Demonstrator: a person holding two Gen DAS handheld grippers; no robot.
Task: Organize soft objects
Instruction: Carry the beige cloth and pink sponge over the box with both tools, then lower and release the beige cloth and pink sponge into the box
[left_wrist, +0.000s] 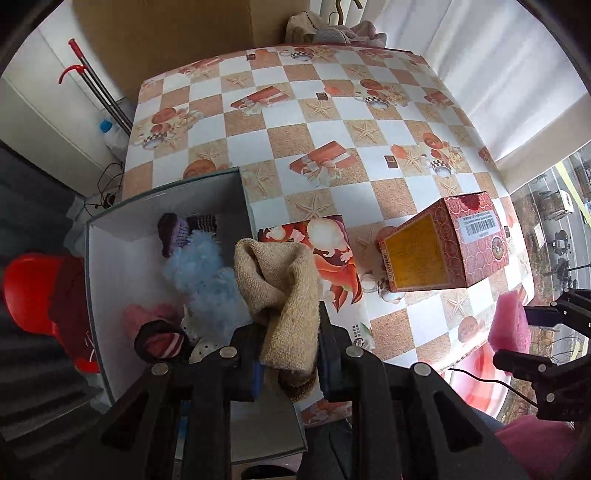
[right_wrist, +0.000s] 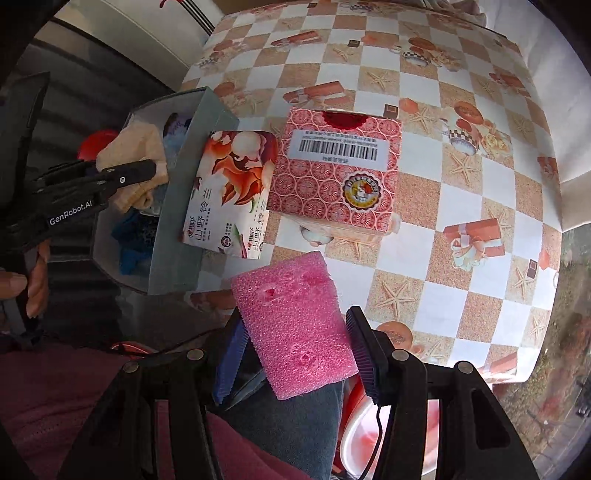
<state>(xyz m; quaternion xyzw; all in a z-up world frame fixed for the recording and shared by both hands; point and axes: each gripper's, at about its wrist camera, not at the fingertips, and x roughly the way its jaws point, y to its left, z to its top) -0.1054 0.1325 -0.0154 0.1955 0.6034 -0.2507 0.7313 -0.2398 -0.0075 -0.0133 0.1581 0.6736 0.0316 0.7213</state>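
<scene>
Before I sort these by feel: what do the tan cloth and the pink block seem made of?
Tan cloth, clamped in the left tool: coarse woven or knit fabric, matte; visible ribbed weave, limp folds. Pink block, between the right tool's pads: likely open-cell foam, matte; pitted bubbly surface with dents.

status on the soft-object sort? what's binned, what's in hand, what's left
Binned: the grey box already holds a blue fluffy item, a purple knit piece and a pink one. In hand: left gripper holds a beige knit cloth at the box's edge; right gripper holds a pink foam block. Left: drop both in. The tissue pack on the table may follow.
</scene>
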